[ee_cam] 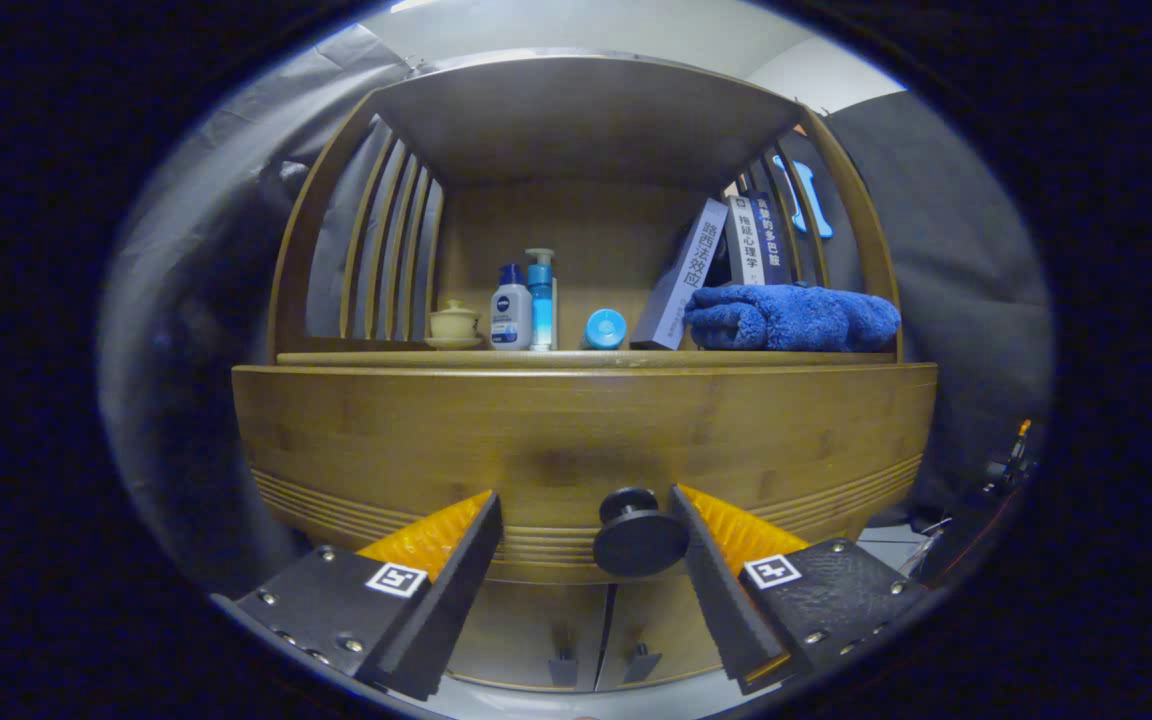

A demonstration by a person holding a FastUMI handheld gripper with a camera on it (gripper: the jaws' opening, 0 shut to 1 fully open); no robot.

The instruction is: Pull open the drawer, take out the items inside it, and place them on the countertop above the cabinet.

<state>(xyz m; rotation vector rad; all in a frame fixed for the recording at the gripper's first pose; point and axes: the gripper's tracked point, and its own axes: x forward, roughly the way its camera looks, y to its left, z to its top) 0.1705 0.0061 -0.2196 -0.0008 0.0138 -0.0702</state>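
The drawer (576,450) looks shut, its wooden front flush below the countertop (576,357) of the cabinet (536,630). Its round dark knob (638,538) sticks out low on the front, and everything else is best placed from that knob.

The gripper (584,520) has its jaws spread wide. The knob sits in the gap between them, nearer the right finger than the left, and neither finger touches it as far as can be seen.

Above and beyond the knob, the table top carries a lidded cup (454,322), two bottles (524,305), a round blue cap (605,328), leaning books (726,265) and a folded blue towel (792,317). Whether any of these came from the drawer cannot be told, and its contents are hidden. The scene fits a drawer waiting to be pulled as well as one pushed closed again.

The knob is the natural place to take hold: small, hard and probably smooth, so the jaws would need to close squarely on its neck or rim to avoid slipping. The drawer is stiff wood and likely slides with some resistance, favouring a straight pull.
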